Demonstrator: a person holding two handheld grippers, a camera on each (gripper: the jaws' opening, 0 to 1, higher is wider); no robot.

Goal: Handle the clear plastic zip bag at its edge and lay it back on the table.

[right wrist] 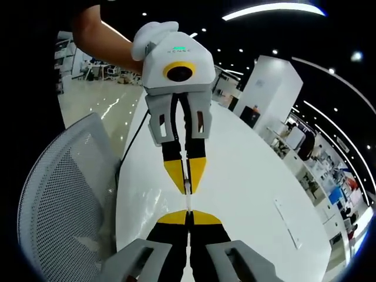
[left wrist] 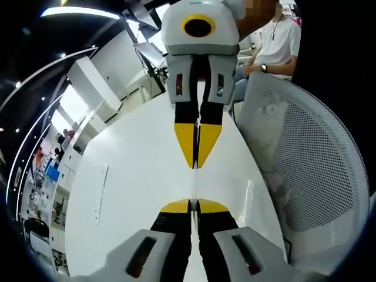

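My left gripper [left wrist: 194, 203] rises from the bottom of the left gripper view with its yellow tips pressed together. Facing it tip to tip from above is my right gripper [left wrist: 196, 164], also shut. A thin clear strip, the zip bag's edge [left wrist: 195, 183], runs edge-on between the two pairs of tips, above the white table [left wrist: 135, 176]. In the right gripper view my right gripper [right wrist: 189, 215] pinches the same strip [right wrist: 188, 200], and the left gripper [right wrist: 187, 187] holds its far end. The rest of the bag is too thin and clear to make out.
A white mesh chair [left wrist: 311, 164] [right wrist: 64, 194] stands close against the table's edge. A person in a white shirt [left wrist: 276, 41] sits beyond it. A bare arm [right wrist: 100, 35] holds the left gripper. A narrow slot [right wrist: 288, 226] marks the long table [right wrist: 247, 176].
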